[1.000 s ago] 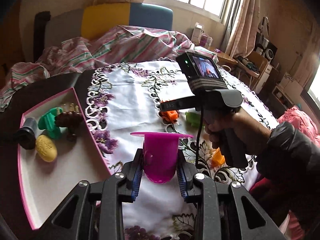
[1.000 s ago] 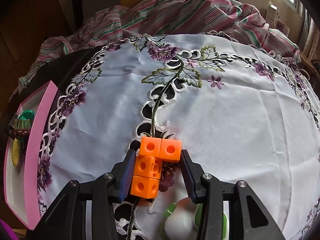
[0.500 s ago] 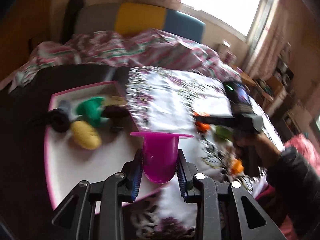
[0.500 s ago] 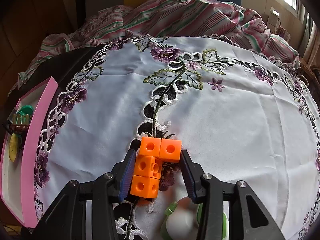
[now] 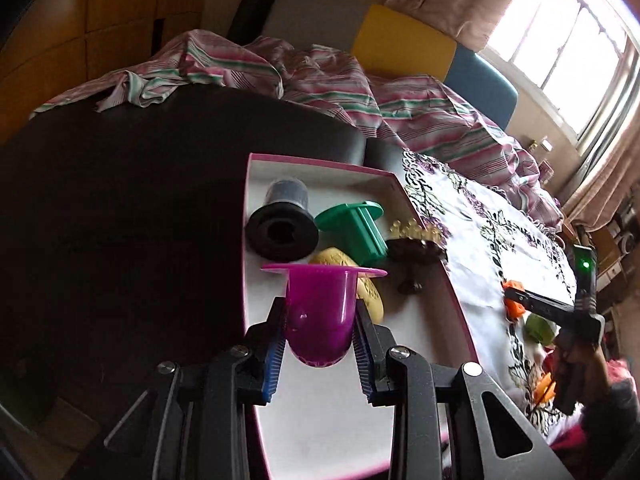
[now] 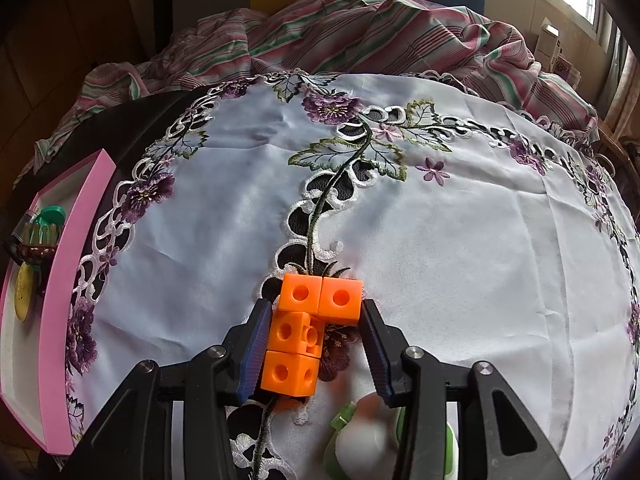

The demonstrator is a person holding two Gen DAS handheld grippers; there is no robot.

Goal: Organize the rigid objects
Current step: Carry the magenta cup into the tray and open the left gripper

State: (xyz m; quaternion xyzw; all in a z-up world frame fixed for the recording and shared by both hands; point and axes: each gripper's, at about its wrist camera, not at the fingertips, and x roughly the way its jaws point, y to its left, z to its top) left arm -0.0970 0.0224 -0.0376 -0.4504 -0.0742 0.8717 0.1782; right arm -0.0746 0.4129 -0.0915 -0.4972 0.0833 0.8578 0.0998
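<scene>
Behind our table we see a striped bedspread (image 6: 360, 32) heaped under a bright window (image 5: 560, 48), and an embroidered white tablecloth (image 6: 440, 220) covers most of the top. Our left gripper (image 5: 320, 344) is clenched on a magenta flanged cup (image 5: 320, 312), pads on its side walls; its long axis runs up and away from us, wide flange at the far end and rounded bottom near the camera. It hangs over the pink-rimmed white tray (image 5: 424, 344), which holds a black flanged cup (image 5: 282, 226), a green flanged piece (image 5: 356, 224), a yellow oval piece (image 5: 370, 294) and a dark brown stand (image 5: 416, 256). Our right gripper (image 6: 316, 344) grasps an orange block cluster (image 6: 308, 328), its long axis pointing away from us above the tablecloth. A green-and-white object (image 6: 360, 444) lies blurred just below it.
</scene>
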